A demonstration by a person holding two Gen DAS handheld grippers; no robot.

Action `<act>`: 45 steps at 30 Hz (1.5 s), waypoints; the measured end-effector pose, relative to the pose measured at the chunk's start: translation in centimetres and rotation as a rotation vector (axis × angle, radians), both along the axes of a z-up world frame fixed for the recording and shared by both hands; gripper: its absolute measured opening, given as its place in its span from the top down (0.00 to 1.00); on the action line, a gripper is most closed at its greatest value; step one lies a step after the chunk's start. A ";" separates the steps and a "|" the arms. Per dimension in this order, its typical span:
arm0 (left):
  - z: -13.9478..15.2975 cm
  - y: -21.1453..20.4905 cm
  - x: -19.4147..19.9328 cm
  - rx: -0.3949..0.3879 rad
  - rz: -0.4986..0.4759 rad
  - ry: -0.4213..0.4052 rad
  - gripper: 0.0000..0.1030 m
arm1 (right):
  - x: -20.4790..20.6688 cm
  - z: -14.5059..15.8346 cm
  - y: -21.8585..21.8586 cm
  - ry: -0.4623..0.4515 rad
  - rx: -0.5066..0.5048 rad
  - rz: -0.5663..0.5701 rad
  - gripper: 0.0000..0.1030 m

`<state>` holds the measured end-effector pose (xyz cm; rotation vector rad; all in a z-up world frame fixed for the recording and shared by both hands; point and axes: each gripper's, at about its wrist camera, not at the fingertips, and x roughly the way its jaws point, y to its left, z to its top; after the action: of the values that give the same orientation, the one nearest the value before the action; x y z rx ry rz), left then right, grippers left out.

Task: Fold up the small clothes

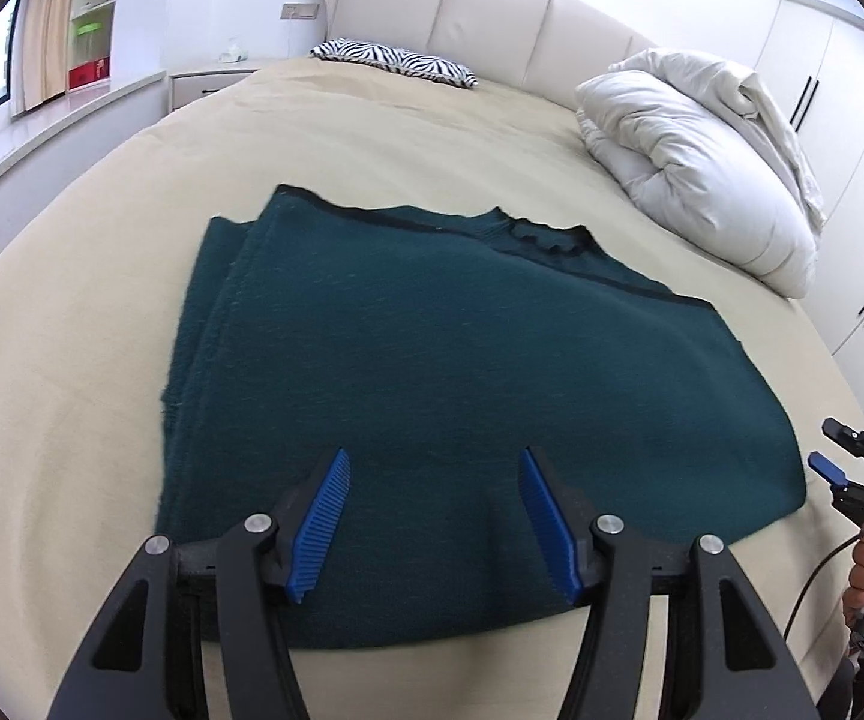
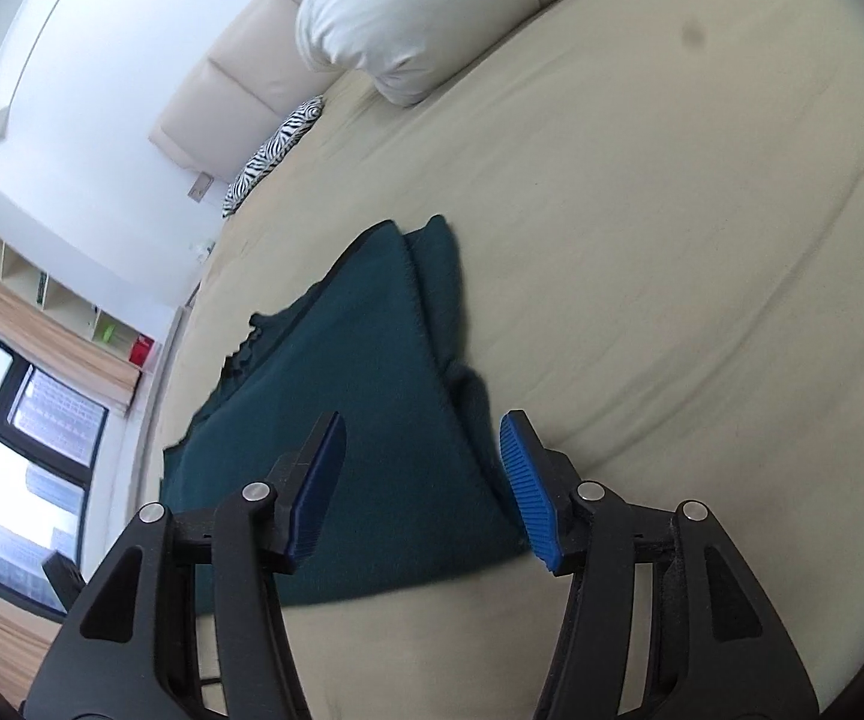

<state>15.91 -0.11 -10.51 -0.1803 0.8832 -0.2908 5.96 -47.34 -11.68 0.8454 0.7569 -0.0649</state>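
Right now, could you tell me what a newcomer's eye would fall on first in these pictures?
A dark green knitted garment lies folded flat in the middle of the beige bed. The left gripper hovers open over its near edge, nothing between the blue pads. Behind it, a bundled white duvet sits at the right, and a zebra-print pillow lies by the cream headboard.

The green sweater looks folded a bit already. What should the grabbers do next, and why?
Probably lower the left gripper to pinch the near edge of the green sweater. Both grippers are open and empty, the right gripper too, and the sweater lies flat on the bed, still wide enough for another fold.
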 end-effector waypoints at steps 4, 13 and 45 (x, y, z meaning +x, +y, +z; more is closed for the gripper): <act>-1.0 -0.6 0.3 0.018 -0.003 0.025 0.40 | 0.1 0.2 0.8 0.014 -0.057 0.047 0.49; -0.4 2.7 -1.8 -0.028 0.099 -0.012 0.41 | -0.2 -2.4 3.5 0.126 -0.229 0.135 0.75; -1.9 6.4 -2.5 -0.060 0.148 0.026 0.50 | -3.0 -0.5 3.0 0.171 -0.332 0.074 0.65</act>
<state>13.43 6.30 -12.46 -0.3043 0.8823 -0.1779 2.97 -44.39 -12.20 0.4989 0.9083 -0.1936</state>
